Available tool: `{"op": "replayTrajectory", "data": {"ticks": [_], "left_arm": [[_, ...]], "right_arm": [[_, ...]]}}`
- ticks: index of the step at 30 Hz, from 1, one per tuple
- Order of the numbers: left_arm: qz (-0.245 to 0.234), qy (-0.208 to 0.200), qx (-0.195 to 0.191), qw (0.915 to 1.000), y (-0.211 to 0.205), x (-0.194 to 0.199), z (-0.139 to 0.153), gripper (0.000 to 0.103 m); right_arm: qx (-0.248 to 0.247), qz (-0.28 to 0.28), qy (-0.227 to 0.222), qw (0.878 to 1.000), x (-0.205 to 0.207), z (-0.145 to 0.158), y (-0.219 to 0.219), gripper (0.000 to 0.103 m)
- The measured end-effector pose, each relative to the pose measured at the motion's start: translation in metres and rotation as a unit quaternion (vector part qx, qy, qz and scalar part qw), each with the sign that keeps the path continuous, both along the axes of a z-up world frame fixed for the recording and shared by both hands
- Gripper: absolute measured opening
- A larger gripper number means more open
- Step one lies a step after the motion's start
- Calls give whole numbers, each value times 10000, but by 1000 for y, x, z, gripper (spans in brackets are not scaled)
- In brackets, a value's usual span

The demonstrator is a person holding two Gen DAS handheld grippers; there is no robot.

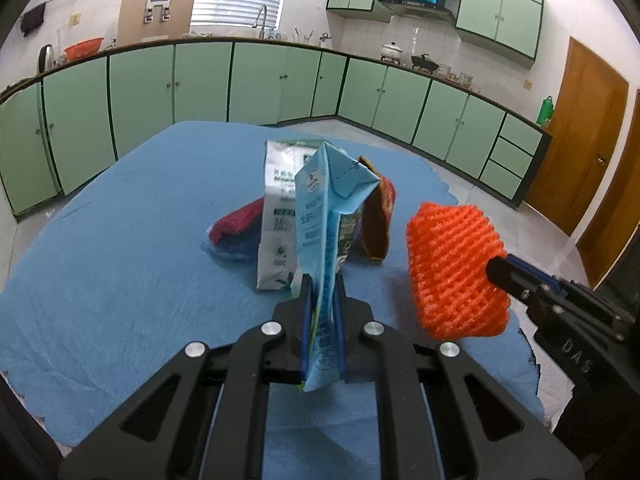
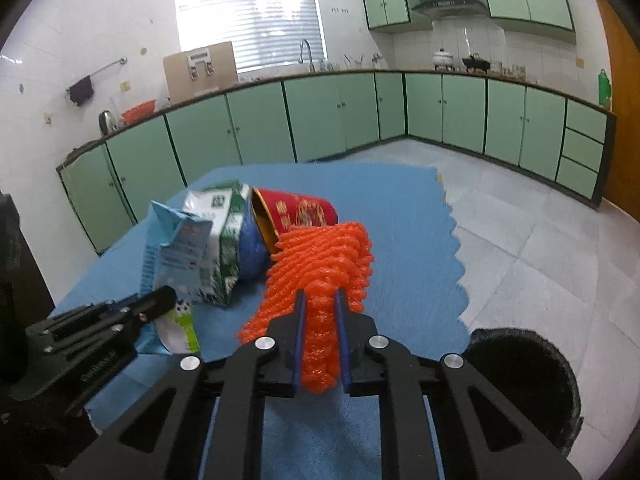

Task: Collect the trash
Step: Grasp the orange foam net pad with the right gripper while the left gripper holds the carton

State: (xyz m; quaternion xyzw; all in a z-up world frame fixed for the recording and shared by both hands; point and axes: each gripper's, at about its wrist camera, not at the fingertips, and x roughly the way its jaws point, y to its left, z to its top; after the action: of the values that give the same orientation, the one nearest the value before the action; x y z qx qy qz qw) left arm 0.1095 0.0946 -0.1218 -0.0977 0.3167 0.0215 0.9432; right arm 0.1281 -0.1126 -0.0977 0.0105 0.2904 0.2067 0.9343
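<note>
My left gripper [image 1: 322, 284] is shut on a flattened light-blue carton [image 1: 326, 216], held upright above the blue cloth [image 1: 120, 240]; the right wrist view shows this carton [image 2: 176, 248] at the left. My right gripper [image 2: 320, 300] is shut on an orange foam net [image 2: 324, 264], which also hangs at the right of the left wrist view as the net [image 1: 452, 272]. On the cloth behind stand a white-and-green milk carton [image 1: 278, 216] and a red paper cup [image 2: 296, 212] on its side, with a blue wrapper [image 2: 250, 248] beside them.
A black-lined trash bin [image 2: 524, 380] stands on the tiled floor at the cloth's right edge [image 2: 456, 248]. Green kitchen cabinets [image 1: 200, 80] line the far walls, and a wooden door [image 1: 580, 132] is on the right.
</note>
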Motion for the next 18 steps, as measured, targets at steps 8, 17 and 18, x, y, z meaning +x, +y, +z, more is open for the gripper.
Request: {"op": "replayTrajectory", "data": {"ticks": [8,17,18], "left_arm": [[-202,-234,15,9995,-19,-4,23,8],[-554,-444,45,9975,-54,0,40,8],[-617,-472,45,9970,-60,0,42,8]], "right_arm": [[75,-94,-359,9993,-10,30,-22,14],[118,-424,-561,9975,-20,48,-58,14],[122,-482,-578,9971,-22,50,-63,14]]}}
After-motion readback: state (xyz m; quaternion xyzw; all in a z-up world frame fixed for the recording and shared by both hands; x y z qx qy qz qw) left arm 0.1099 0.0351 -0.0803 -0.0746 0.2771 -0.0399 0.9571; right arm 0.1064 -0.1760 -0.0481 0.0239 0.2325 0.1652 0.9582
